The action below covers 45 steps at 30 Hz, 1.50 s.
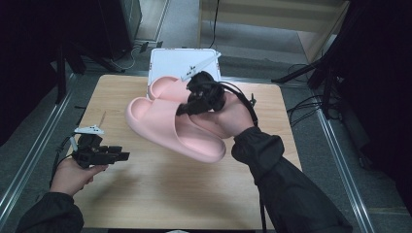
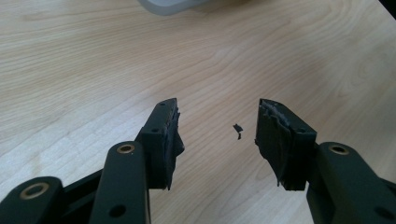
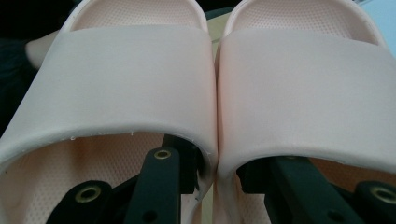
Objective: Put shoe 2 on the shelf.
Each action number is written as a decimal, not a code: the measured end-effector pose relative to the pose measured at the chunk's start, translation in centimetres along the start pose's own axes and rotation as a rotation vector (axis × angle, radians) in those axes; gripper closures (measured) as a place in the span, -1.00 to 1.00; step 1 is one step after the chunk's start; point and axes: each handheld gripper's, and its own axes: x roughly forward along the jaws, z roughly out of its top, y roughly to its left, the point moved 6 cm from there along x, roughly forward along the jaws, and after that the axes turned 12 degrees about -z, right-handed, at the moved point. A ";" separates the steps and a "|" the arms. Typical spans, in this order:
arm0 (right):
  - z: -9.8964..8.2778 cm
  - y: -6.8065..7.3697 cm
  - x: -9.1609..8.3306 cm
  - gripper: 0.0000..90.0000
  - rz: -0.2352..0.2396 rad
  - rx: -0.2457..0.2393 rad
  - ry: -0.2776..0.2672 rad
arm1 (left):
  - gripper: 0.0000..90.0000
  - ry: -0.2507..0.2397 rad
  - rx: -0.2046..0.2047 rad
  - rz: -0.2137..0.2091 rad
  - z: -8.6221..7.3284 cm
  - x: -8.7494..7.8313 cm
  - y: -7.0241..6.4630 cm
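My right gripper [image 1: 187,108] has one jaw inside each of the two pale pink foam slide sandals [image 1: 170,127], clamping their touching inner walls and holding the pair above the light wooden table [image 1: 160,194]. My left gripper [image 2: 217,135] hangs open and empty over bare wood. The white box [image 1: 167,60] sits at the table's far edge; I cannot tell its contents.

Dim room, lit surface, soft close-ups

In the high view the wooden surface [image 1: 160,194] is evenly lit from above while the floor and room edges sink into black; soft shadows lie under the pink slippers [image 1: 170,126]. The left gripper view is bright, with pale glare on the far wood. The right gripper view is soft and slightly blurred close up.
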 end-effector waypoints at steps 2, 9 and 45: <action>0.7 -1.1 0.4 0.63 -0.019 0.019 0.006 | 0.09 -0.015 -0.004 -0.002 0.2 0.1 -0.2; 3.0 -5.6 2.4 0.63 -0.182 0.121 0.070 | 0.07 0.020 0.027 0.011 -0.1 0.6 -0.6; 7.4 -15.1 11.4 0.61 -0.782 0.638 0.129 | 0.07 0.058 0.114 -0.084 2.3 3.1 -1.6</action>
